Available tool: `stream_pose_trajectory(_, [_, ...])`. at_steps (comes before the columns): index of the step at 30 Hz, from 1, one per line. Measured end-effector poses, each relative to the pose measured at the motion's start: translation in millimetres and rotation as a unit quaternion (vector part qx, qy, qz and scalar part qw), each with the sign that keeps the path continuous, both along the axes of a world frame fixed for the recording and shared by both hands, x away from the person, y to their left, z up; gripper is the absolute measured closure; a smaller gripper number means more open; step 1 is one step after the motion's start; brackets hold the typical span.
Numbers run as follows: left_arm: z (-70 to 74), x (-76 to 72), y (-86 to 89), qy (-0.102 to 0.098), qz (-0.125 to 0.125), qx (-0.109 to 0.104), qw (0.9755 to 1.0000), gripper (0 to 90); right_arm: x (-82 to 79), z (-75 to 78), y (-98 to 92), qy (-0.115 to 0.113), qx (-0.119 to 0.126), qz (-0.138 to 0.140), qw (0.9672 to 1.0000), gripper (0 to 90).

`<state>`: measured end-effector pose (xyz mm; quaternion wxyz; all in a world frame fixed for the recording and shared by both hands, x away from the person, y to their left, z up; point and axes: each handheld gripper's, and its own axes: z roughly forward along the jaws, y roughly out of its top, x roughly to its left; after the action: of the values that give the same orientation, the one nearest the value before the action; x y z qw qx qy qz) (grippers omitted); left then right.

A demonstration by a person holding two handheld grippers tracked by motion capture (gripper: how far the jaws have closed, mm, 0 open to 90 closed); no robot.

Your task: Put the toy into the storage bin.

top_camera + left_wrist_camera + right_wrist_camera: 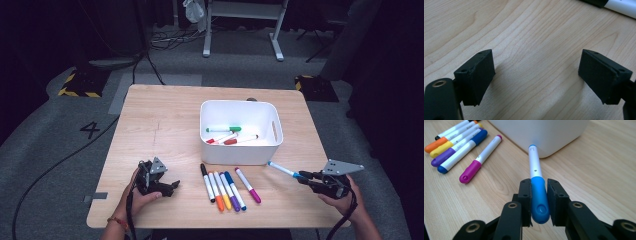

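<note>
1. My right gripper (pixel 539 195) has its fingers clamped on the cap of a light-blue marker (pixel 535 171), held above the counter (pixel 165 125) just right of the white bin (pixel 240 150), the marker's tail end toward the bin.
2. My left gripper (pixel 535 75) rests low over bare counter, fingers wide apart with nothing between them.
3. Six markers (pixel 225 190) lie side by side in front of the bin; three more lie inside it.

Six markers (pixel 226 189) lie on the table (pixel 165 125); cables (pixel 165 40) beyond.
</note>
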<state>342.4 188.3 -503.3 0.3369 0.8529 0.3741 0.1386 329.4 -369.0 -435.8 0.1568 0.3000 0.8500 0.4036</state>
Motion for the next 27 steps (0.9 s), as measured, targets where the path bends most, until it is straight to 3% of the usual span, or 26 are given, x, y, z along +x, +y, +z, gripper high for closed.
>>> stream_pose_trajectory(5, [0.0,-0.1,0.0,0.0,0.0,0.0,1.0,13.8,-4.9,18.4,-14.2,-0.024,0.024,-0.013,0.9993,74.5])
stream_pose_trajectory(9, [0.0,0.0,0.0,0.0,0.0,0.0,1.0,13.8,-4.6,31.8,-19.1,-0.043,0.029,-0.017,0.9985,74.5])
stream_pose_trajectory(16, [0.0,-0.1,0.0,0.001,0.0,0.0,1.0,13.7,4.9,70.9,-27.8,-0.093,0.054,-0.026,0.9939,74.5])
stream_pose_trajectory(21, [0.0,0.1,0.0,0.0,0.0,0.0,1.0,13.7,14.5,88.0,-23.2,-0.111,0.063,-0.019,0.9917,74.5])
stream_pose_trajectory(27, [-0.2,0.2,-0.4,0.001,0.001,-0.001,1.0,13.6,35.9,104.8,-0.7,-0.116,0.069,0.013,0.9908,74.5])
